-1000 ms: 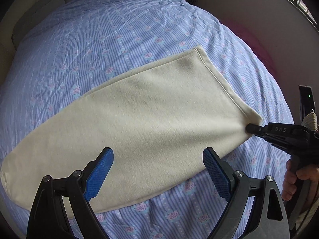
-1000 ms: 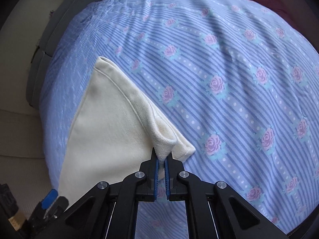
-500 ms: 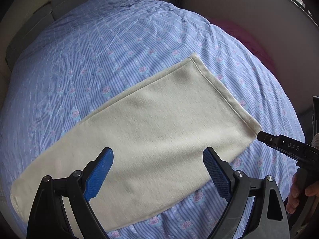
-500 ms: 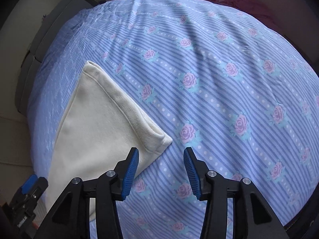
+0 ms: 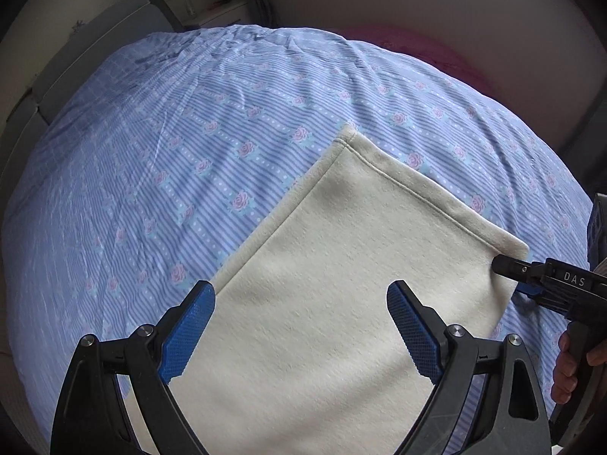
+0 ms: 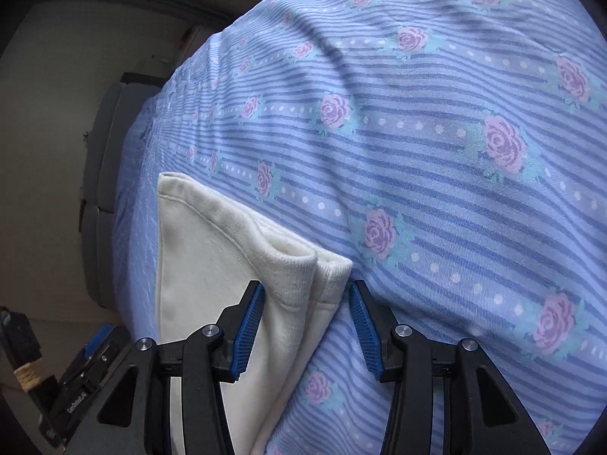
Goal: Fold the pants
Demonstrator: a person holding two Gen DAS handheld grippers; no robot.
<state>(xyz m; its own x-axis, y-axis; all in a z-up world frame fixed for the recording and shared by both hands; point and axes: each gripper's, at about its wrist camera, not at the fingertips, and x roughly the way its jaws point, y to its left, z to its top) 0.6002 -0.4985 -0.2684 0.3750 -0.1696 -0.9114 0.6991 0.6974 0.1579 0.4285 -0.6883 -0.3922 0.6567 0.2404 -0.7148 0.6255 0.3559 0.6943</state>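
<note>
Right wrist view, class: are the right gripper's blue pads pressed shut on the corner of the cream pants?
No. The right gripper stands open, its pads apart on either side of the pants corner.

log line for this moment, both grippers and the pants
left gripper: open above pants | right gripper: jaws just opened, hem corner between, ungripped | pants flat on bedsheet

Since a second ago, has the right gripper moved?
Yes. The right gripper let go of the pants corner, backed off, and now straddles that hem corner again on the bedsheet, jaws open, not pinching.
</note>
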